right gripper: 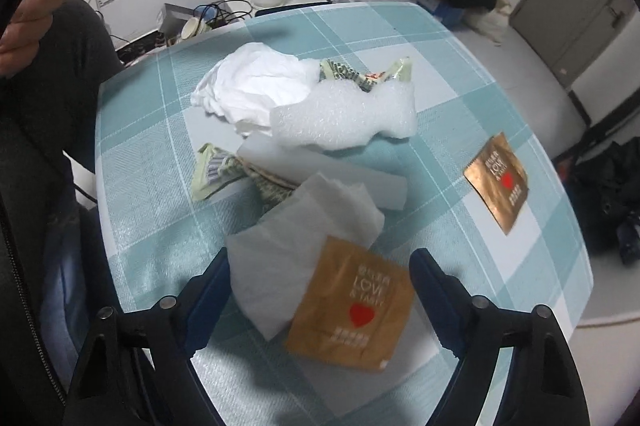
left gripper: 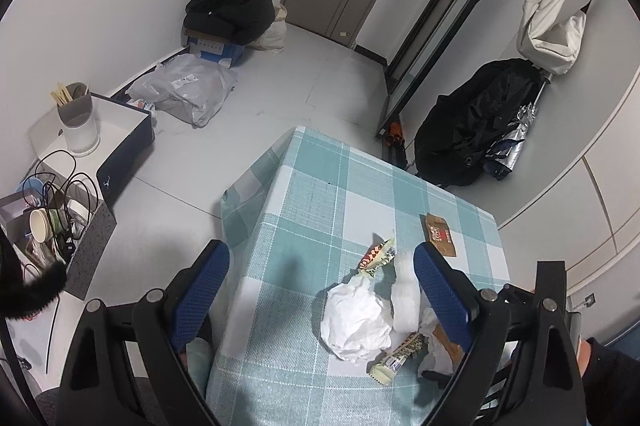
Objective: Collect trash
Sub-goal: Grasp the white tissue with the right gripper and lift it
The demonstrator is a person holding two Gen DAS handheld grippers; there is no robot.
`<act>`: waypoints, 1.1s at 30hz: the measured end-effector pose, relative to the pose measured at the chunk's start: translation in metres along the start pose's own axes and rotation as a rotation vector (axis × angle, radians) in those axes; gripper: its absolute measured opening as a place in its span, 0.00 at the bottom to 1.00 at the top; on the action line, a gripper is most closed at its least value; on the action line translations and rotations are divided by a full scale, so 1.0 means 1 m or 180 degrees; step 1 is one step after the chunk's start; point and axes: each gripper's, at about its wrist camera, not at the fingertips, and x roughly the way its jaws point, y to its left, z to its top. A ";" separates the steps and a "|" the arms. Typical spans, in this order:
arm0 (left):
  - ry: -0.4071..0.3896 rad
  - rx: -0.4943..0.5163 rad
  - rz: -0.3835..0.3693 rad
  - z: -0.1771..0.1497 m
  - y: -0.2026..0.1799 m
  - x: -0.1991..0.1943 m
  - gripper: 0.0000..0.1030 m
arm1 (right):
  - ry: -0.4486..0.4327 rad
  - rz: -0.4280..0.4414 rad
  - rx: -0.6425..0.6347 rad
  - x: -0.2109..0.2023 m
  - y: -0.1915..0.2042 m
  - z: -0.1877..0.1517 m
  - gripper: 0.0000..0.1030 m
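Between the spread fingers of the right hand-held gripper [right gripper: 320, 290] lies a brown wrapper [right gripper: 350, 306] on the checked counter [right gripper: 152, 146], untouched, its long axis toward one o'clock, a white tissue [right gripper: 296, 234] at its eleven. The left hand-held gripper [left gripper: 320, 290] is also spread, empty.

A crumpled white tissue [right gripper: 248, 86] is seen at 11 o'clock on the checked surface [right gripper: 460, 74], touching a white foam sheet [right gripper: 344, 124] at its 3 o'clock. A green snack wrapper [right gripper: 368, 74] lies partly under that foam at 12 o'clock. A second green wrapper [right gripper: 218, 172] is twisted at 9 o'clock, beside a flat white foam bar [right gripper: 320, 172]. A folded white napkin [right gripper: 288, 250] lies at 6 o'clock, overlapped by a brown sachet with a red heart [right gripper: 352, 306]. A second such sachet [right gripper: 498, 182] lies apart at 3 o'clock.
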 end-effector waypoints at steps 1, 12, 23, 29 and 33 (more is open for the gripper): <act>0.0004 -0.0018 -0.0003 0.001 0.001 0.001 0.89 | 0.0020 0.0038 -0.0015 0.001 -0.001 0.002 0.83; 0.0103 -0.0112 -0.0041 0.005 0.006 0.007 0.89 | 0.0205 0.0485 -0.0027 0.011 -0.022 0.022 0.44; 0.0173 -0.0128 -0.0029 0.004 0.006 0.012 0.89 | -0.0028 0.0641 0.0633 -0.001 -0.038 0.007 0.15; 0.0241 -0.0056 0.0035 0.000 0.003 0.016 0.89 | -0.0436 0.0804 0.1294 -0.018 -0.054 -0.011 0.15; 0.0351 -0.0018 -0.0010 -0.003 0.002 0.021 0.89 | -0.0700 0.0877 0.1701 -0.029 -0.066 -0.025 0.15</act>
